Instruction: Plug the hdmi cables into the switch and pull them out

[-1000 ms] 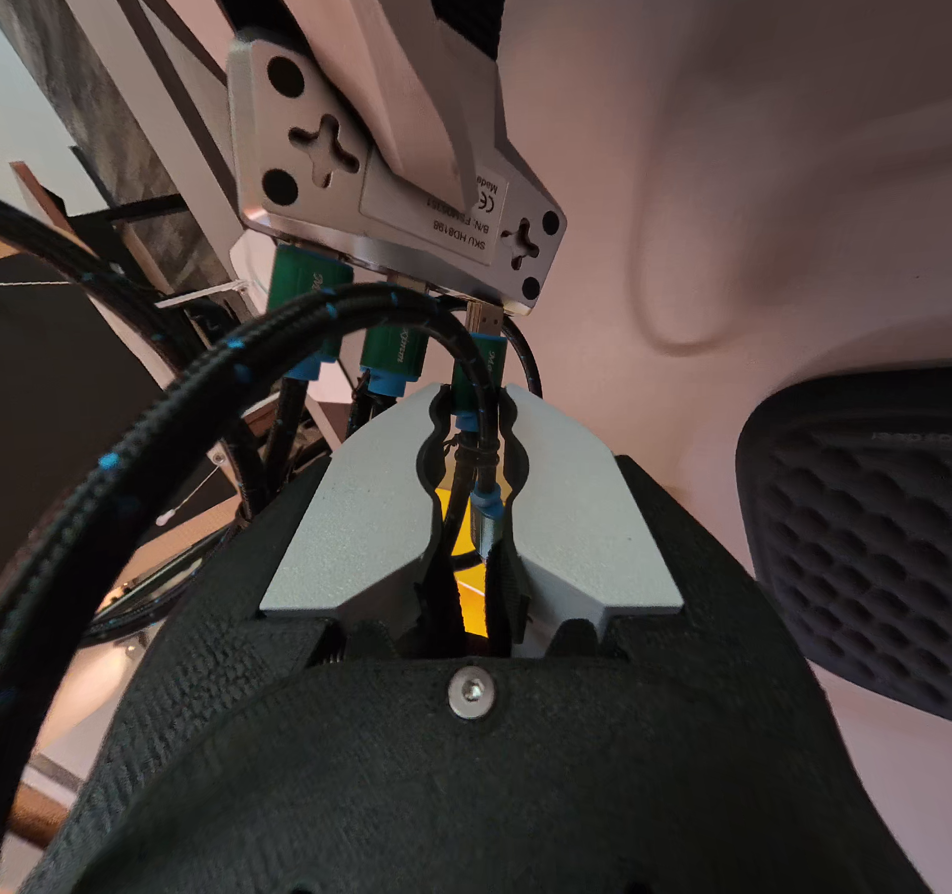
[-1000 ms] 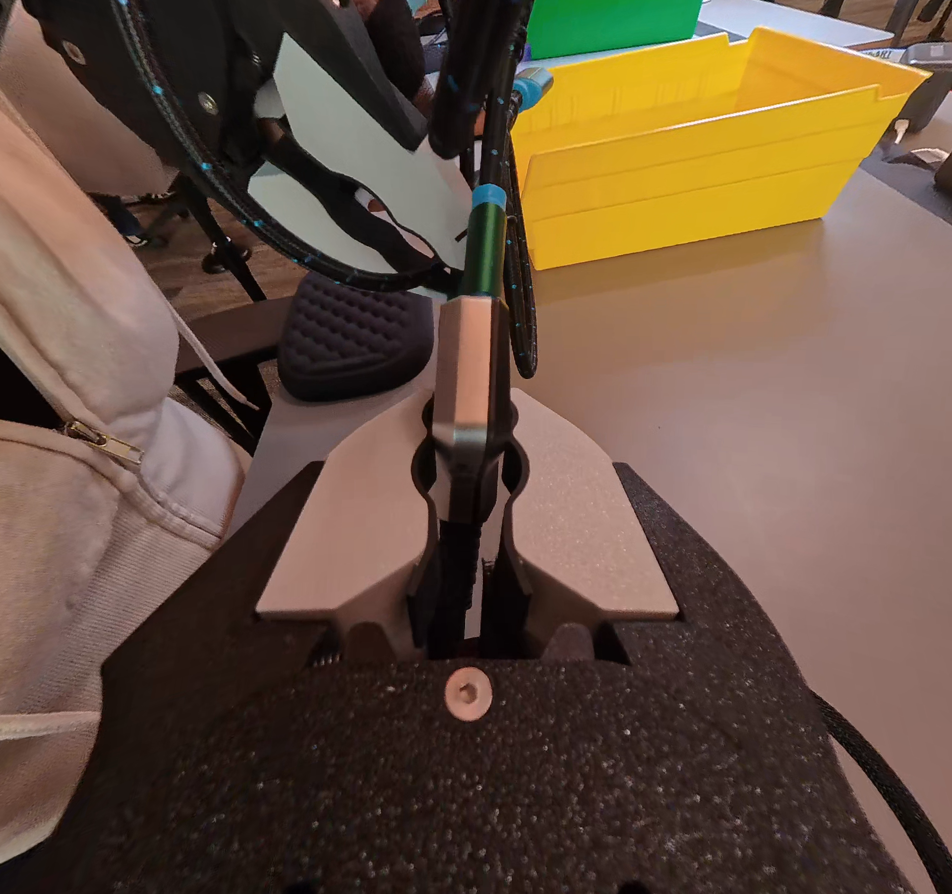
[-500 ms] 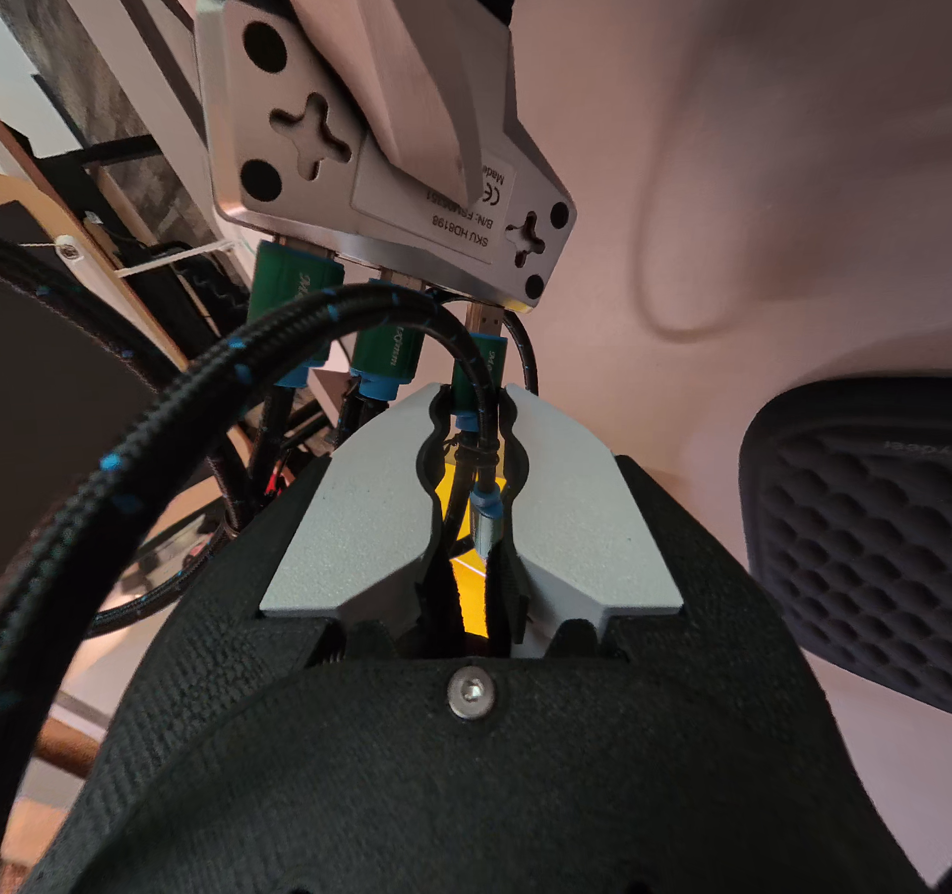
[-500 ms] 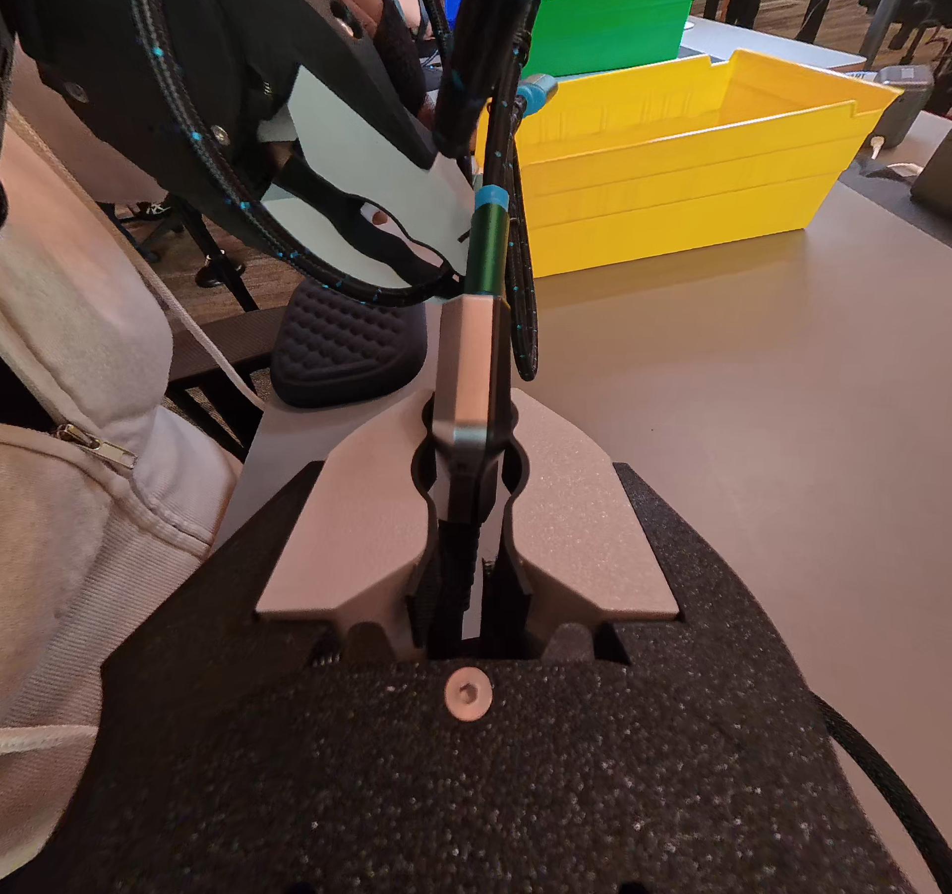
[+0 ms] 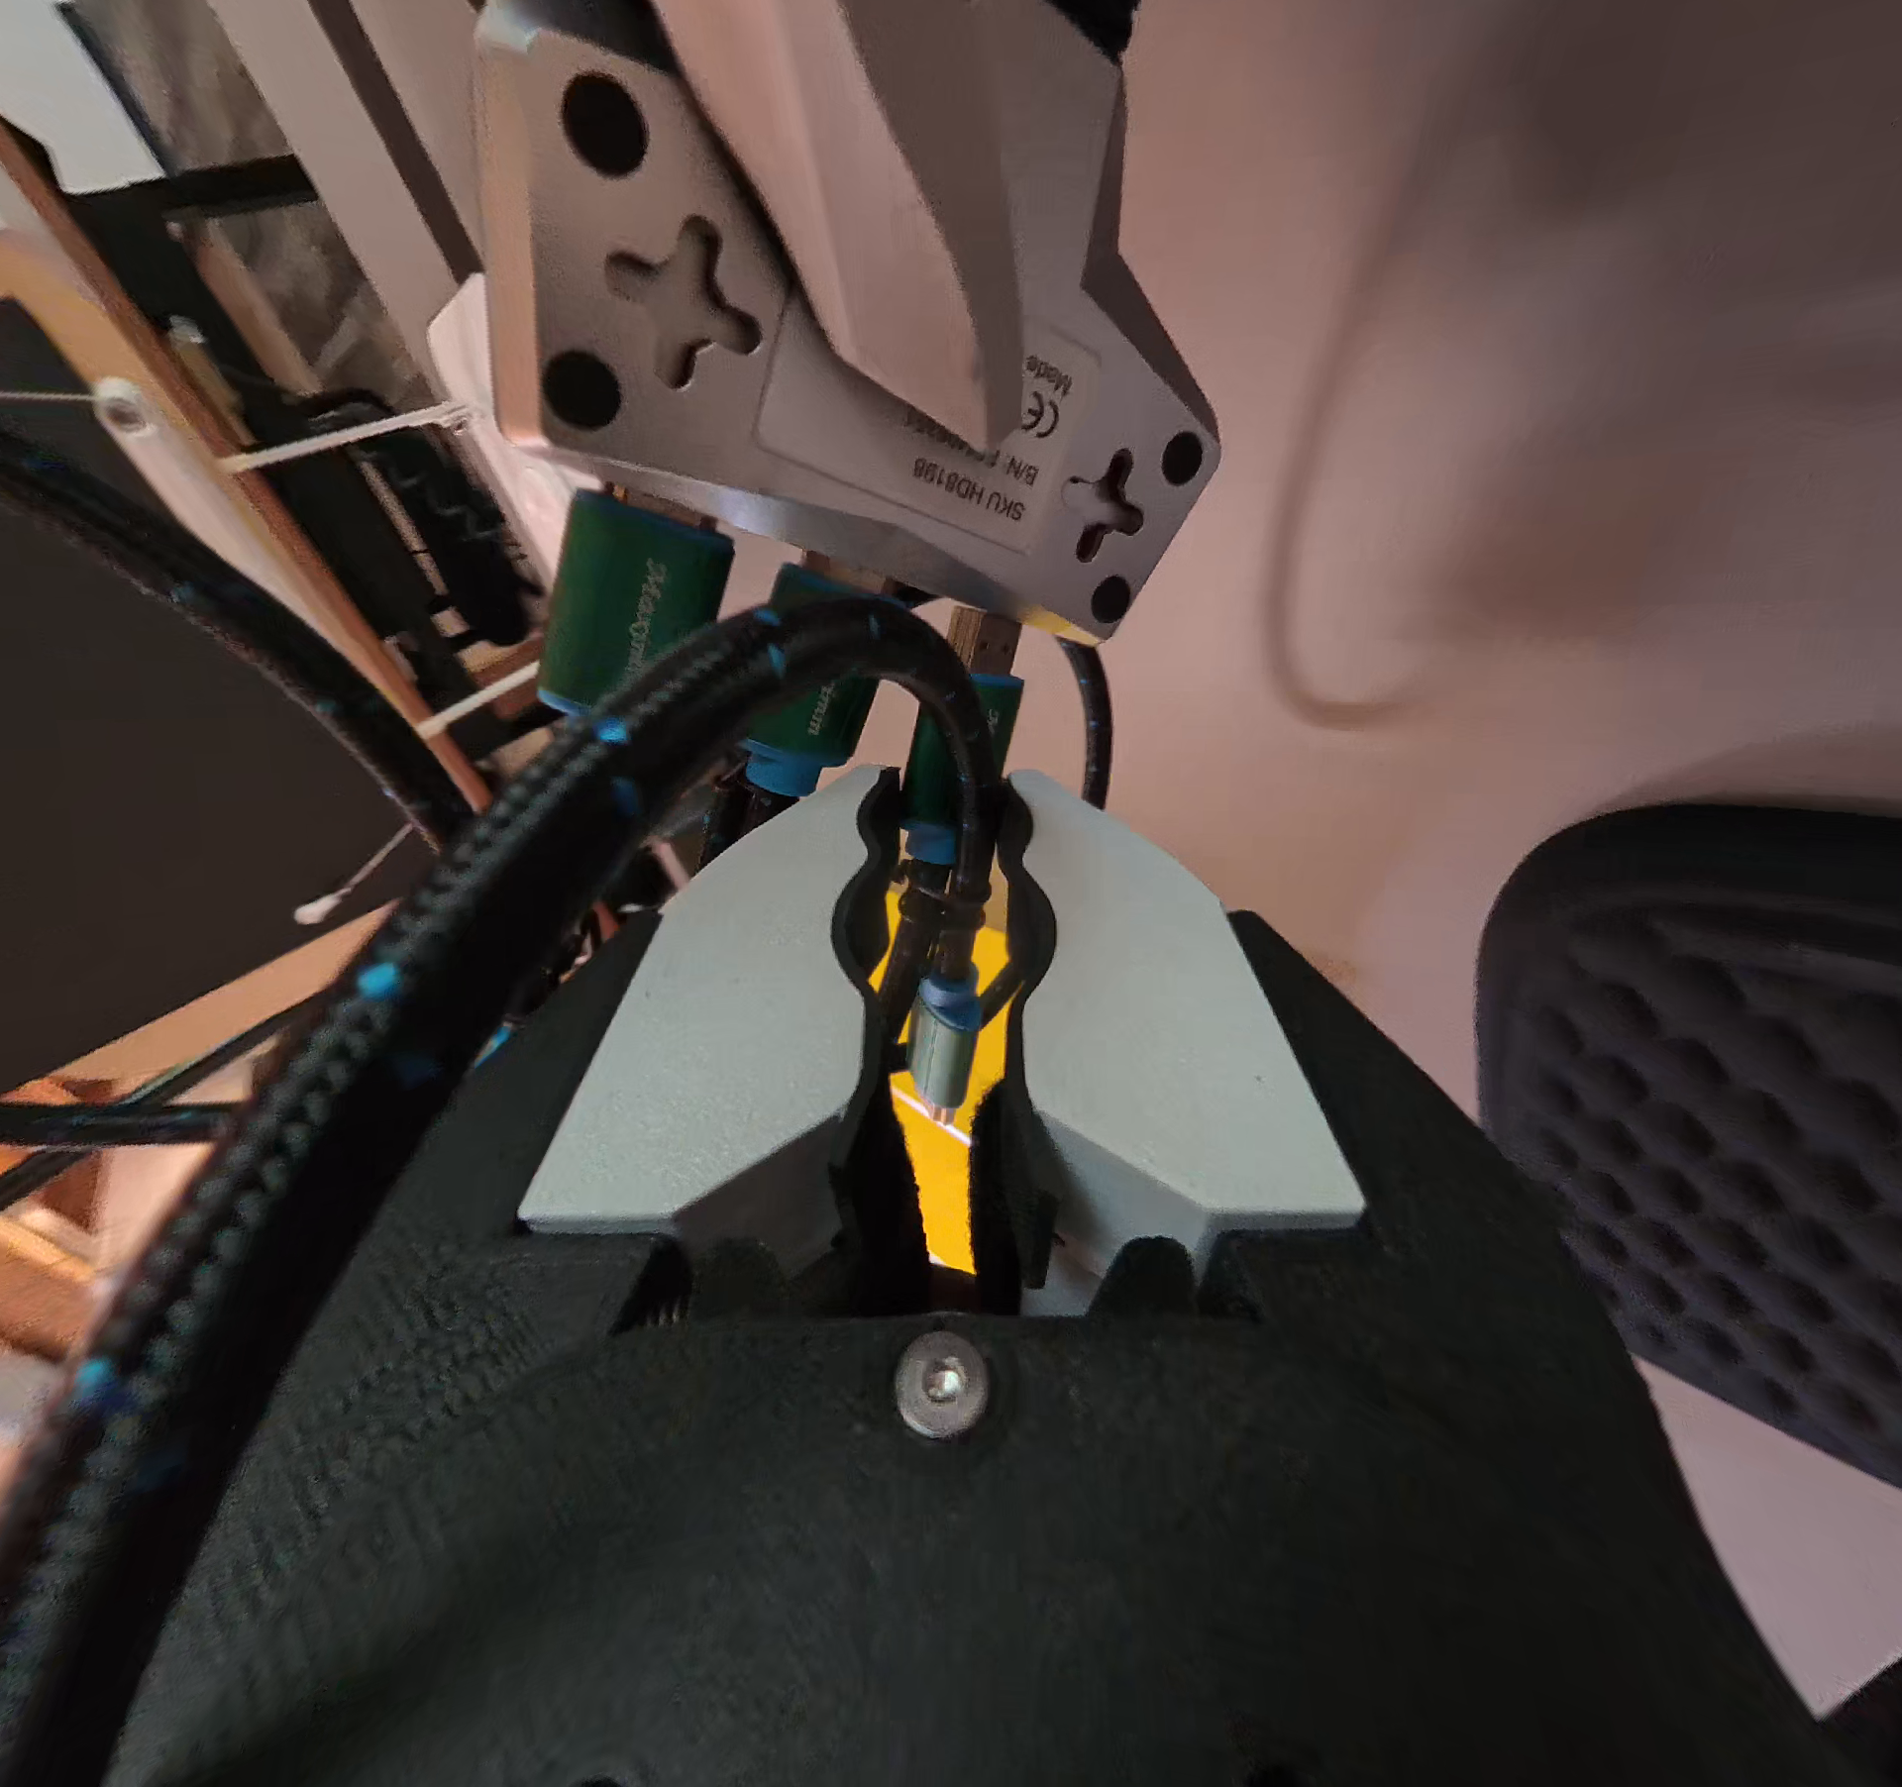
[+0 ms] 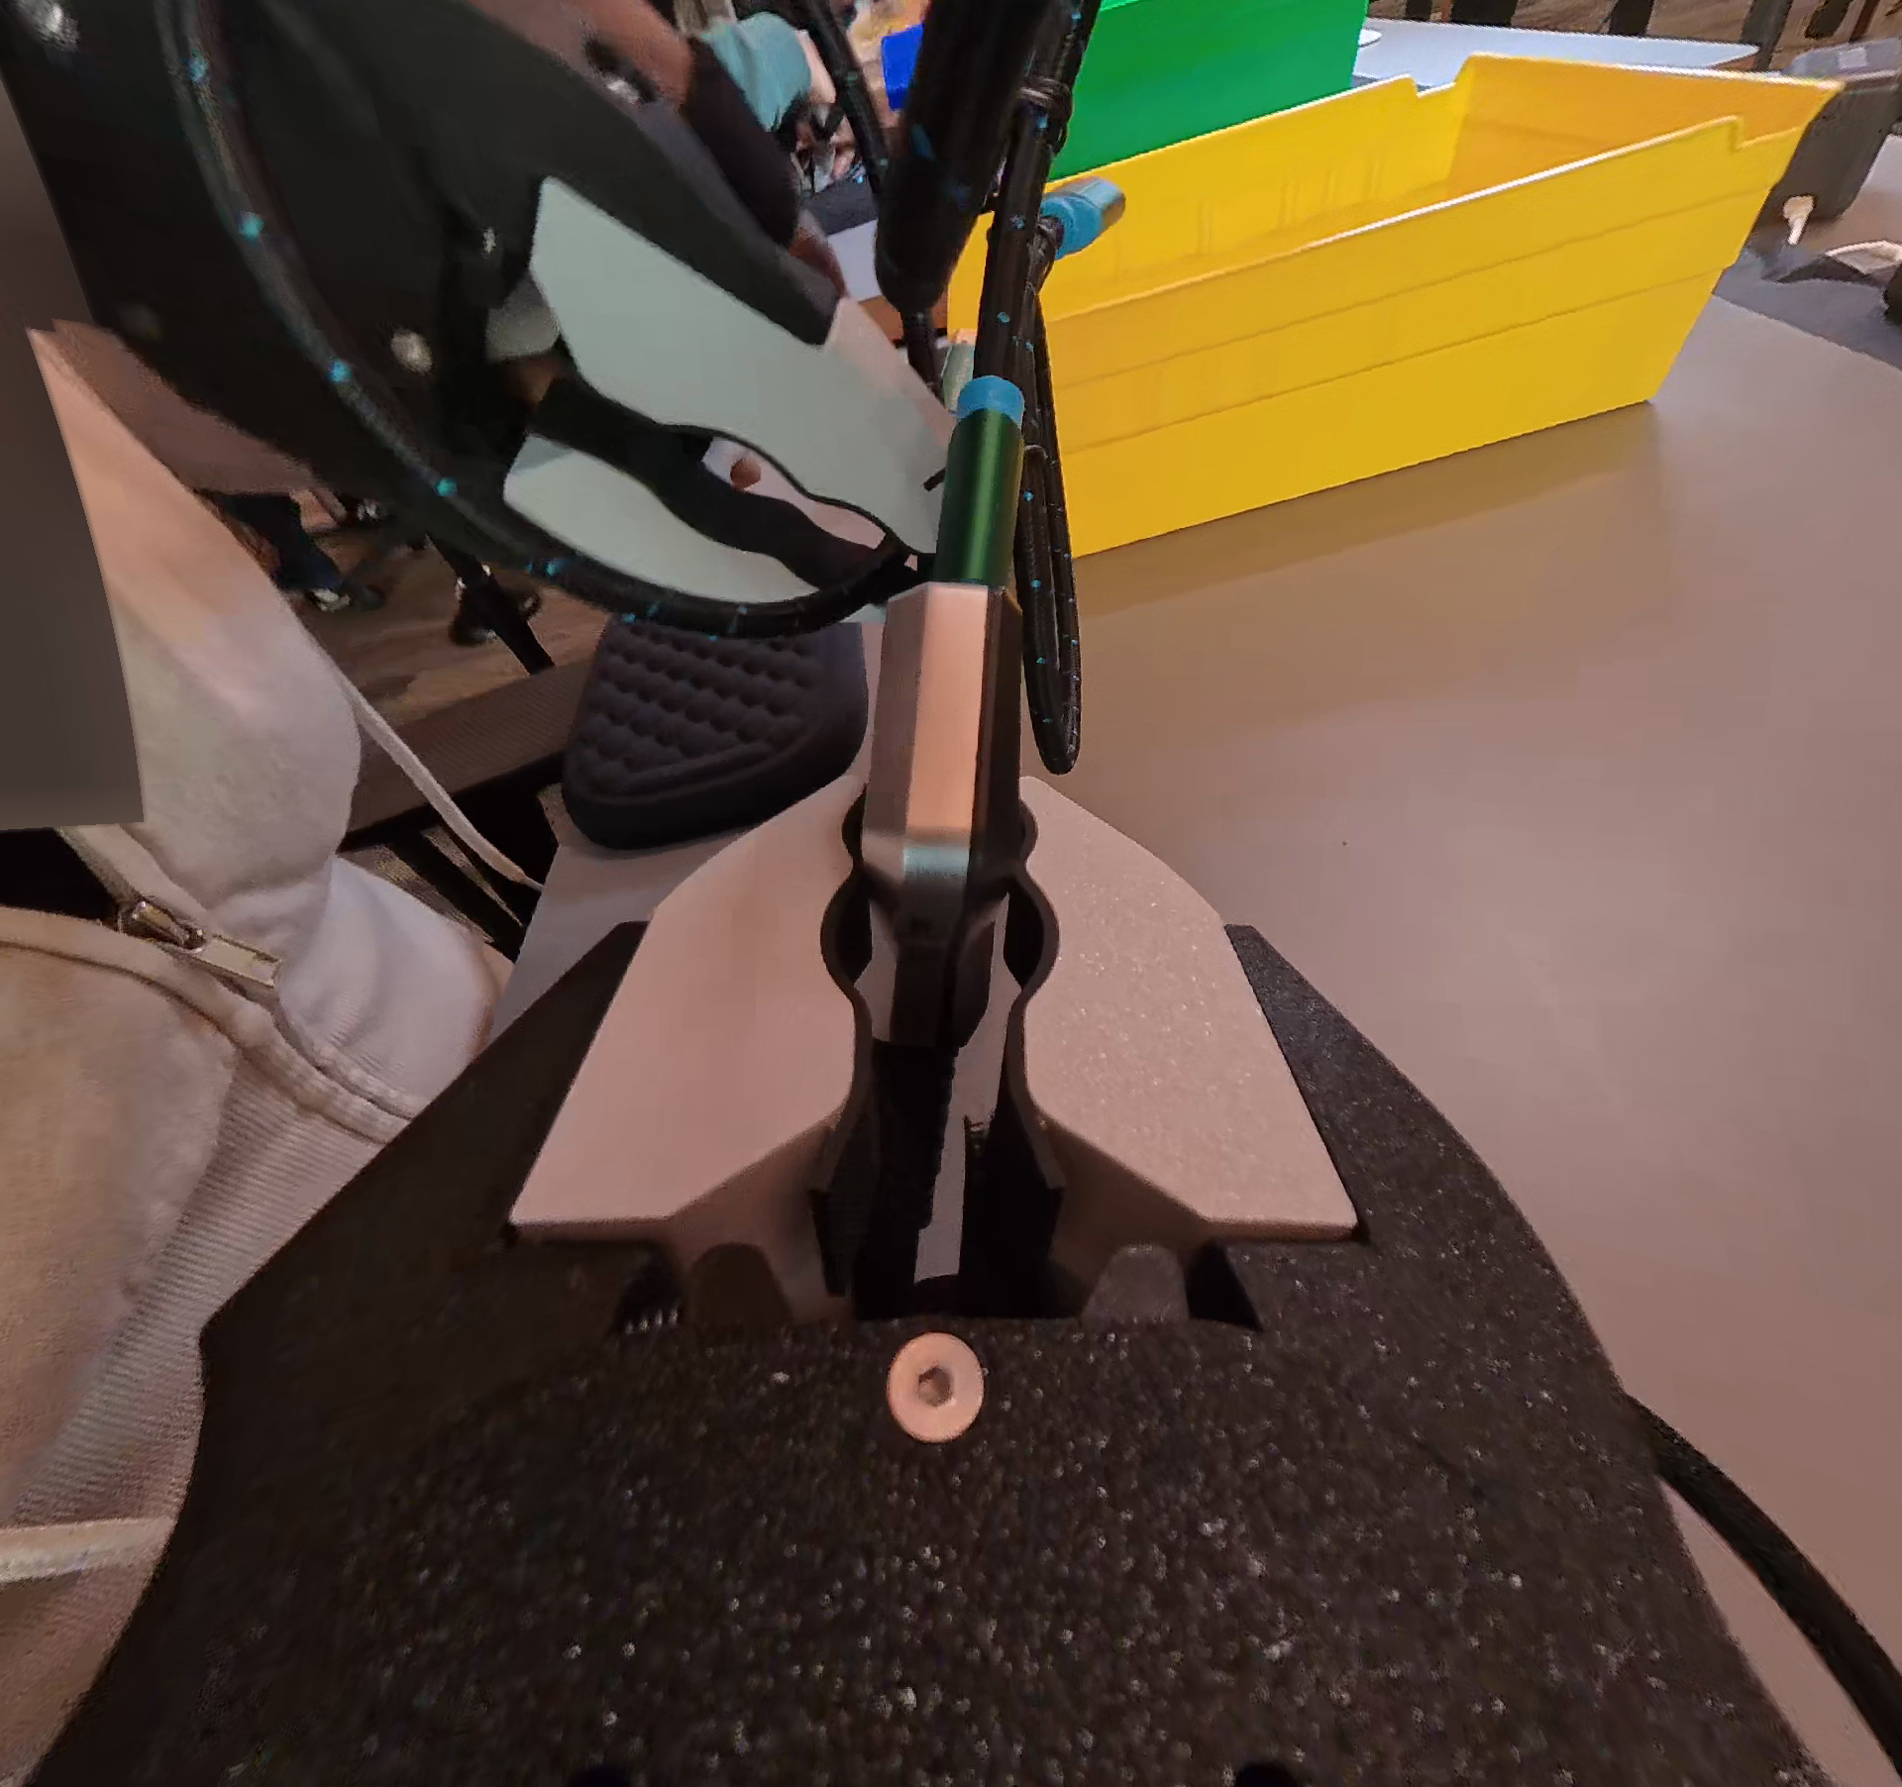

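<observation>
The silver hdmi switch [image 5: 659, 297] hangs in the air, its underside towards the left wrist view. My right gripper [image 6: 942, 811] is shut on the switch [image 6: 926, 708], seen edge-on. Two green hdmi plugs [image 5: 628, 616] sit in its ports. My left gripper [image 5: 947, 791] is shut on a third green plug [image 5: 993, 708], and the plug's gold tip [image 5: 983, 642] shows bare at the switch's end port. How deep it sits I cannot tell. The plug [image 6: 978, 492] and the left gripper's fingers [image 6: 700, 369] also show in the right wrist view. A thick braided black cable [image 5: 463, 914] loops across the plugs.
A yellow bin [image 6: 1389, 328] and a green bin [image 6: 1214, 39] stand behind on the grey table [image 6: 1441, 811]. A black padded armrest [image 6: 710, 729] lies at the table's left edge. A person's pale hooded top [image 6: 206, 1017] fills the left. A small grey plug [image 5: 937, 1038] dangles between my left fingers.
Both grippers and the switch have shifted a little together; the views have tilted. Both grips hold as before, and the third plug's gold tip still shows at the port.
</observation>
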`<state>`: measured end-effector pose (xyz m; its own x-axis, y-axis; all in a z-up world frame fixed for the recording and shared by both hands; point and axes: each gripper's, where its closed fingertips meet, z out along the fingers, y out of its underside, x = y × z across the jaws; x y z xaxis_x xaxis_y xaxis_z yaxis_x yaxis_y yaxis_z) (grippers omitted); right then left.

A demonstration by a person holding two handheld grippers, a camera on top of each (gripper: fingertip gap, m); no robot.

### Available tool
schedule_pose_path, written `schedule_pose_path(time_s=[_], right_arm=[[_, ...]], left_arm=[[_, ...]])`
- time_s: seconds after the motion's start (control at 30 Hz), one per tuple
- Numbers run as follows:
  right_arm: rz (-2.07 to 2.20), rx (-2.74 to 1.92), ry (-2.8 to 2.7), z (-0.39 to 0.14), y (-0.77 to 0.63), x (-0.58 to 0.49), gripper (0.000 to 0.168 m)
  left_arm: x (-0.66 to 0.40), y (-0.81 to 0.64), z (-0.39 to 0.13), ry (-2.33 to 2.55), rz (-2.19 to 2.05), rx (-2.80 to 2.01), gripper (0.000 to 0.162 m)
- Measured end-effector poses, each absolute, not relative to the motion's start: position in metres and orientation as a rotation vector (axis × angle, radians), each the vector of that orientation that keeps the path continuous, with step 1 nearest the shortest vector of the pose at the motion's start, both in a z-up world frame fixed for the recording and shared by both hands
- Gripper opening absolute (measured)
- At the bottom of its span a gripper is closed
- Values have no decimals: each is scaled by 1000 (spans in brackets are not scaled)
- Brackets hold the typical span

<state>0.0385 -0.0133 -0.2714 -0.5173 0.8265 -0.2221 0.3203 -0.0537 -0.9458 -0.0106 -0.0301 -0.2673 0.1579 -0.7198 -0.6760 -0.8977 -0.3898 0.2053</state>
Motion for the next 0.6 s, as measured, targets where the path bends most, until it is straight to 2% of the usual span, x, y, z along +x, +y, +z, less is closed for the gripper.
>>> schedule_pose_path(time_s=[0.1,0.3,0.43,0.6], right_arm=[[1645,-1232,-1787,-273,-13,40,21],[1622,-1162,-1772,-271,-16,38,21],[1646,-1139,-1759,-269,-15,39,22],[1748,-1148,-1739,-266,-15,42,22]], left_arm=[[-9,-29,-270,1586,1088,-2173,18],[-3,-37,-275,1521,808,-2306,17],[-2,-35,-271,1602,757,-2217,17],[2,-37,-273,1546,368,-2245,17]])
